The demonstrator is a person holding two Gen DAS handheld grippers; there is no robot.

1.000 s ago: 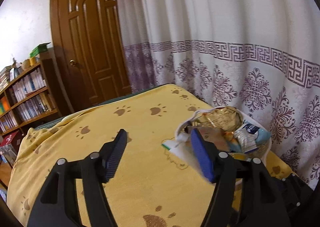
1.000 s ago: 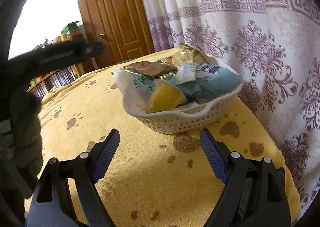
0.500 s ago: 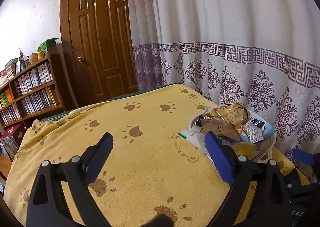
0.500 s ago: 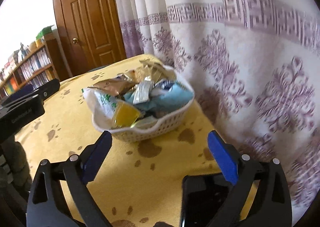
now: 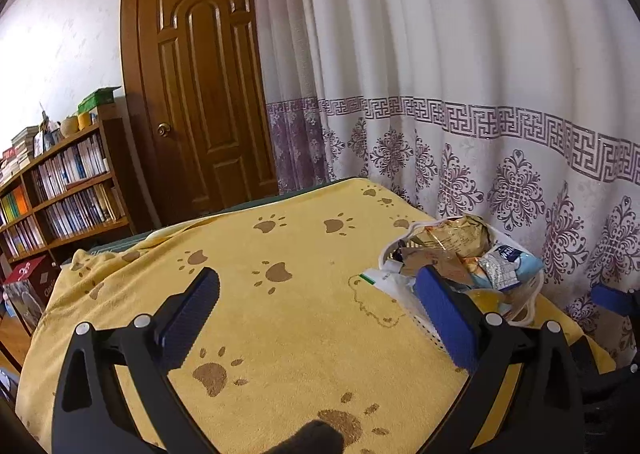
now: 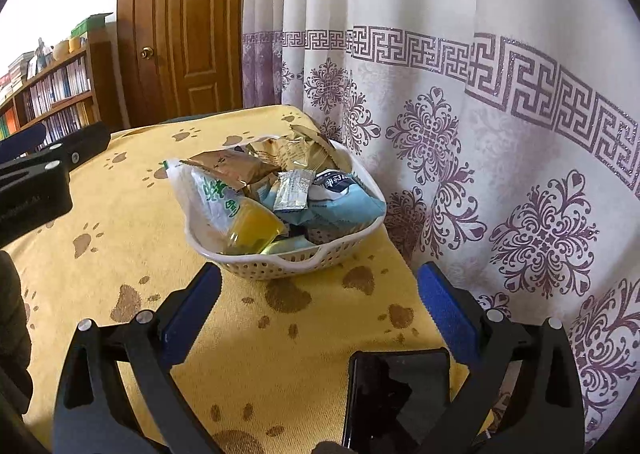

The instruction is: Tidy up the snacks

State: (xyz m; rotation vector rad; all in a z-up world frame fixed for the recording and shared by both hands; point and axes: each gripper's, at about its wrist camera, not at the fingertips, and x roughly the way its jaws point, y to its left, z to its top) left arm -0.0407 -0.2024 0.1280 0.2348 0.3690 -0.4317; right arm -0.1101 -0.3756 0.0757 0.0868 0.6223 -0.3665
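Observation:
A white perforated basket (image 6: pixel 280 266) sits on the yellow paw-print cloth (image 6: pixel 132 221) near the curtain. It is heaped with snack packets: a light blue bag (image 6: pixel 344 201), a yellow jelly cup (image 6: pixel 256 230), a white-green bag (image 6: pixel 216 193) and brown wrappers (image 6: pixel 228 169). The basket also shows in the left wrist view (image 5: pixel 524 306), partly behind the right finger. My right gripper (image 6: pixel 318 306) is open and empty just in front of the basket. My left gripper (image 5: pixel 316 314) is open and empty over the bare cloth, left of the basket.
A black phone (image 6: pixel 396 398) lies on the cloth under my right gripper. A patterned curtain (image 6: pixel 480 133) hangs right behind the basket. A wooden door (image 5: pixel 200 93) and a bookshelf (image 5: pixel 60 193) stand beyond the table's far edge.
Both grippers have drawn back from the basket and stayed open. The right view has turned towards the curtain, and the phone has come into view beneath it.

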